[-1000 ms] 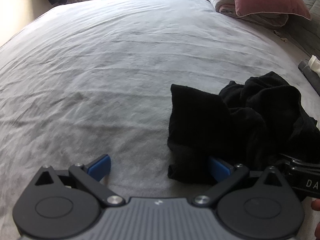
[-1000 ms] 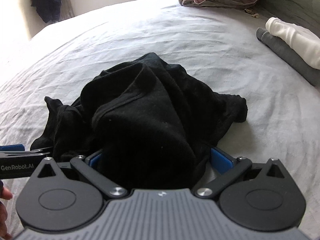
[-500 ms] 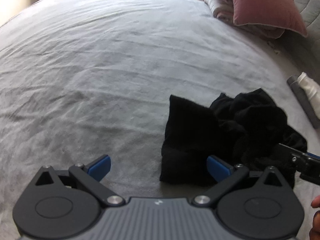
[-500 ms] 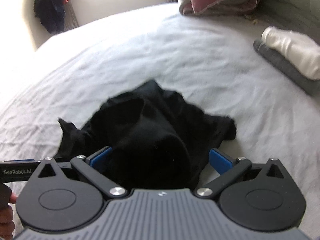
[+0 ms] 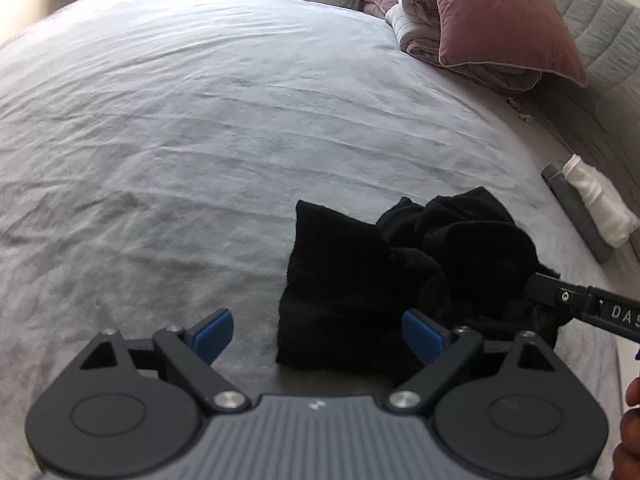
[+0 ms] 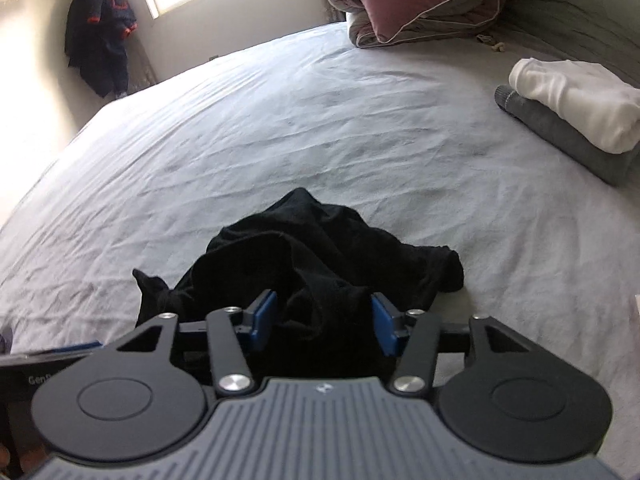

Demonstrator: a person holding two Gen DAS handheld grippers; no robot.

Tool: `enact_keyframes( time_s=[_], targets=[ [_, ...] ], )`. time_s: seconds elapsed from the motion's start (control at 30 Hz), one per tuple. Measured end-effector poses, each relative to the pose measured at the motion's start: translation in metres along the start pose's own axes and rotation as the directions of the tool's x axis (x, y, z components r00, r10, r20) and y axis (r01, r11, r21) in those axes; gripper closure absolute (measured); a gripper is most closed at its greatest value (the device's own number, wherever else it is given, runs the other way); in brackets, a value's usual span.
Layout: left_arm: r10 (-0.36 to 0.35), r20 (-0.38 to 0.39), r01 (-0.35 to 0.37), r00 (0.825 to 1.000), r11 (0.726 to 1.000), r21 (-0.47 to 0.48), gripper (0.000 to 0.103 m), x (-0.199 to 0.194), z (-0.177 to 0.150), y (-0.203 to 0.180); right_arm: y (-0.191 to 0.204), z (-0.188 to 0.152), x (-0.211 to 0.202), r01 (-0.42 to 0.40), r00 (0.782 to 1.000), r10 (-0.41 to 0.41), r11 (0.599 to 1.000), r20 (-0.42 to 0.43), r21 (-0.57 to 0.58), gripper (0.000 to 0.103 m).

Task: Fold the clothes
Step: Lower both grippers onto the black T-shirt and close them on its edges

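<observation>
Sunlit pale grey bedsheet (image 5: 200, 140) is filling both views. Lower left, the left gripper (image 5: 316, 330) fingers are closing, still wide apart, around the crumpled black cotton garment (image 5: 400, 276); the right gripper (image 6: 324, 320) fingers are closing around its folds.

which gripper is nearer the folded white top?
Right. The white top lies ahead and right of the right gripper, closing around the black garment. The left gripper, also closing, sits further left.
</observation>
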State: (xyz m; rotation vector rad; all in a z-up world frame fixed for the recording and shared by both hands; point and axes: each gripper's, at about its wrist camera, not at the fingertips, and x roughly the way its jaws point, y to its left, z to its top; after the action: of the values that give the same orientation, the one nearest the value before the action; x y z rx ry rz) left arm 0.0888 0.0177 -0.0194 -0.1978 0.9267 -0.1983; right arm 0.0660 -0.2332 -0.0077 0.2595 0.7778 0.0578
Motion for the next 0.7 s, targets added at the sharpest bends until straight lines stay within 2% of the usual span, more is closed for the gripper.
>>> enact_keyframes(
  time_s=[0.2, 0.27, 0.33, 0.47, 0.5, 0.53, 0.57, 0.6, 0.67, 0.7],
  targets=[
    [-0.027, 0.017, 0.028, 0.999, 0.999, -0.035, 0.012, -0.006, 0.003, 0.008, -0.016, 0.003, -0.006, 0.005, 1.000, -0.005, 0.999, 0.010, 0.044, 0.049],
    [-0.023, 0.022, 0.024, 0.999, 0.999, -0.037, 0.016, -0.004, 0.004, 0.009, -0.021, 0.005, -0.007, -0.010, 1.000, 0.009, 0.997, 0.011, 0.074, 0.047],
    [-0.020, 0.027, 0.021, 0.999, 0.999, -0.034, 0.026, 0.000, 0.004, 0.008, -0.025, 0.007, -0.009, -0.039, 0.999, 0.038, 0.994, 0.011, 0.104, 0.046],
    [-0.008, 0.027, 0.008, 1.000, 1.000, -0.015, 0.038, 0.010, 0.004, 0.006, -0.024, 0.008, -0.015, -0.056, 0.998, 0.054, 0.994, 0.026, 0.099, 0.043],
    [-0.004, 0.026, 0.004, 1.000, 1.000, -0.013, 0.047, 0.012, 0.003, 0.006, -0.024, 0.009, -0.016, -0.057, 0.998, 0.055, 0.994, 0.028, 0.095, 0.042],
    [0.000, 0.025, 0.000, 1.000, 1.000, -0.011, 0.066, 0.014, 0.001, 0.005, -0.024, 0.009, -0.017, -0.061, 0.998, 0.059, 0.994, 0.030, 0.093, 0.042],
    [0.004, 0.024, -0.004, 1.000, 1.000, -0.009, 0.078, 0.016, 0.000, 0.005, -0.025, 0.009, -0.017, -0.069, 0.997, 0.067, 0.994, 0.032, 0.090, 0.039],
    [0.008, 0.023, -0.008, 1.000, 1.000, -0.007, 0.098, 0.017, -0.002, 0.005, -0.025, 0.009, -0.018, -0.077, 0.997, 0.074, 0.994, 0.033, 0.082, 0.033],
    [0.019, 0.028, -0.019, 0.999, 1.000, -0.004, 0.099, 0.019, -0.004, 0.004, -0.024, 0.009, -0.017, -0.072, 0.997, 0.069, 0.995, 0.036, 0.070, 0.025],
    [0.035, 0.041, -0.035, 0.999, 0.999, 0.000, 0.099, 0.018, -0.005, 0.003, -0.024, 0.008, -0.016, -0.065, 0.997, 0.063, 0.996, 0.037, 0.067, 0.025]
  ],
)
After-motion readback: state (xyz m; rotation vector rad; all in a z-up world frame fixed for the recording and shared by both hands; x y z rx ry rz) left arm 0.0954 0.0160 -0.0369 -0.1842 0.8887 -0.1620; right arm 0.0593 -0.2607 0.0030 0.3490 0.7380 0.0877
